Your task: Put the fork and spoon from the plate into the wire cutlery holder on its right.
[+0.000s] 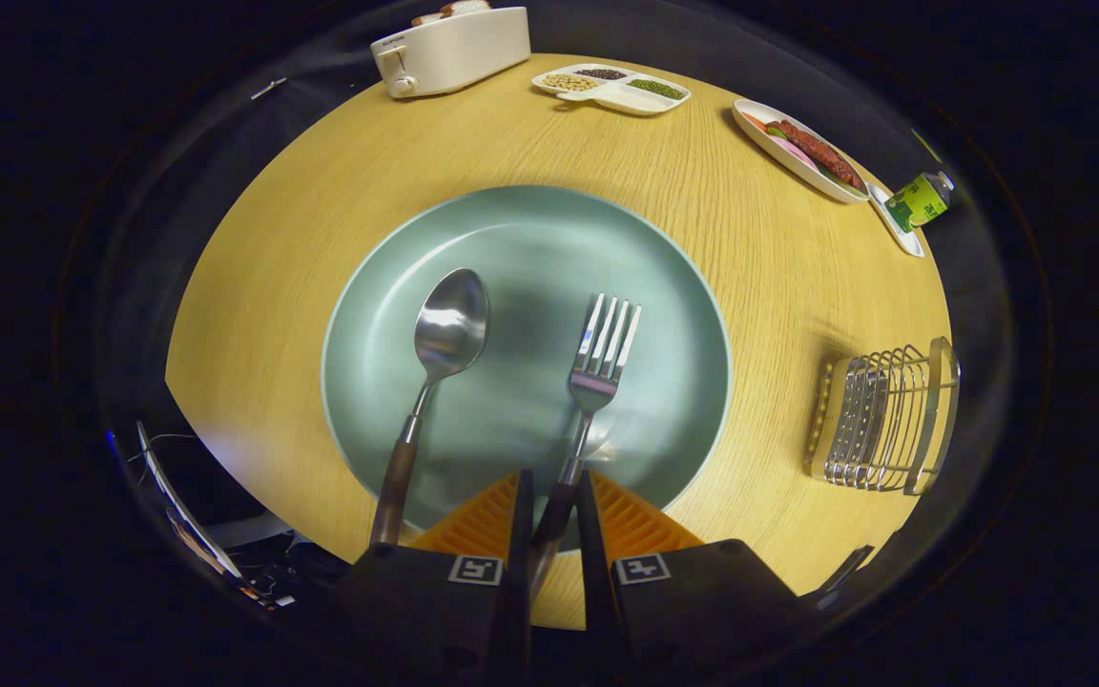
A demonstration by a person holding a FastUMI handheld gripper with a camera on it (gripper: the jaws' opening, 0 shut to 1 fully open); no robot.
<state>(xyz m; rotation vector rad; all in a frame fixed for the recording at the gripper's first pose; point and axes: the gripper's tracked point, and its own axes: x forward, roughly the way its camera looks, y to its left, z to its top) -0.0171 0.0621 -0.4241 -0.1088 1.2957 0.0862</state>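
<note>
We saw our gripper (554, 496) closed on the fork (597, 367) handle, tines pointing straight ahead, spoon (445, 334) alongside left.

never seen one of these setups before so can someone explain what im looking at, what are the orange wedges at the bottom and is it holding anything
The picture comes from a fisheye camera mounted on a handheld two-finger gripper, looking forward along its fingers. That is why everything looks bent. A person carries it; no robot arm is involved.

The orange wedges are the gripper's two fingers. The fork has its handle lying between them; they are drawn in close on either side, but whether both press on it cannot be told.

The fork rests on a pale green plate on a round wooden table, with the spoon on the plate beside it. The wire cutlery holder stands to the plate's right, nothing in it yet.

Beyond the plate: a white toaster, a divided tray of beans, a dish of food and a small green bottle.
</note>
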